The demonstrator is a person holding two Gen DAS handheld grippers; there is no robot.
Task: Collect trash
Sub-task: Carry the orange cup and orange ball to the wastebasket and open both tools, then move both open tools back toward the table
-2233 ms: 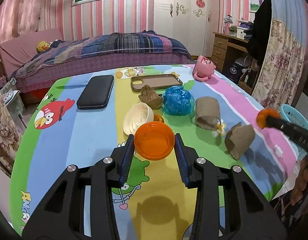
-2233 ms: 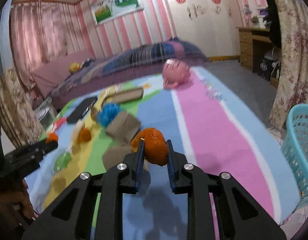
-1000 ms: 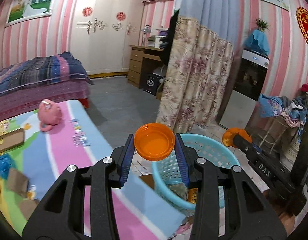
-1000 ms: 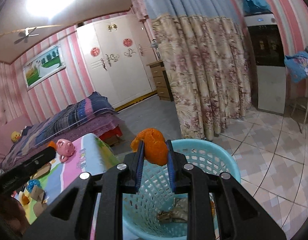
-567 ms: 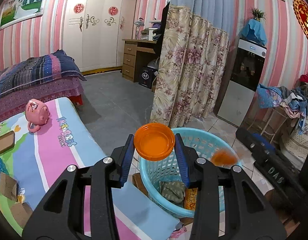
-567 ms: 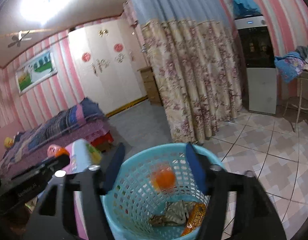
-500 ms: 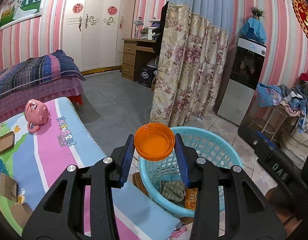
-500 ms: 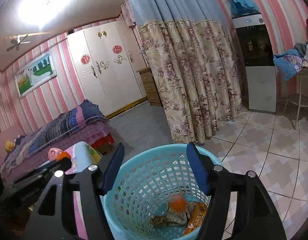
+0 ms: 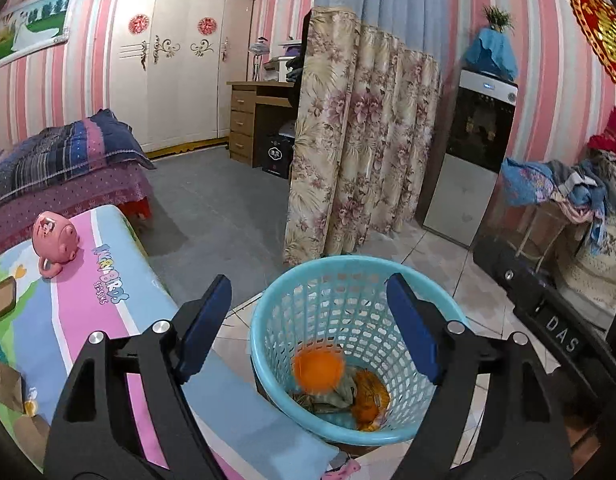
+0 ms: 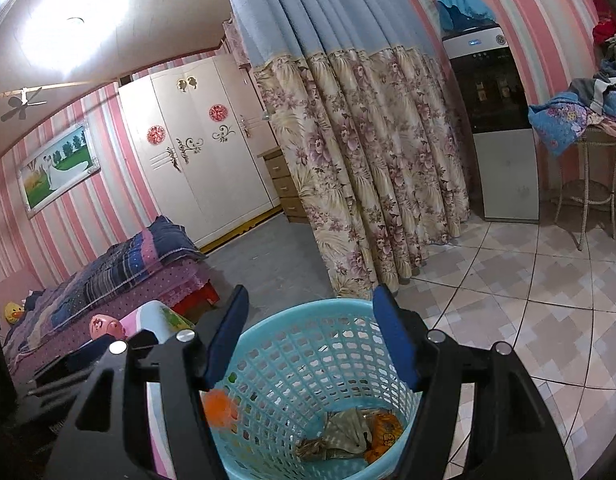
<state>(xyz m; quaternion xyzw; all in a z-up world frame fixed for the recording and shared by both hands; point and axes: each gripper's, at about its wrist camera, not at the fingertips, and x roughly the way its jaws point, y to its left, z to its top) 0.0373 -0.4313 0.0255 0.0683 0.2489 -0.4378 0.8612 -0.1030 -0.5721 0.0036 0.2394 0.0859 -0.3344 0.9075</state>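
Lettering reading "DAS" is showing on the right gripper (image 9: 556, 320) in the left wrist view, and the left gripper (image 9: 308, 320) has just been opening — nothing between its wide jaws. An orange lid (image 9: 318, 372), blurred, is sitting inside the blue basket (image 9: 267, 376), beside the worktop (image 9: 87, 312), over wrappers (image 9: 340, 396).

Right wrist view — the right gripper (image 10: 308, 340) is standing wide and empty above the basket (image 10: 267, 440); an orange blur (image 10: 219, 408) is showing through its mesh.

Left gripper (image 9: 308, 320): matte black plastic frame with triangular cut-outs, two blue-padded fingers (image 9: 203, 322), and a round silver screw head at each pivot. Right gripper (image 10: 310, 334): same build, with black arms, blue pads and silver screws. From the left wrist view, its black body carries white lettering "DAS".
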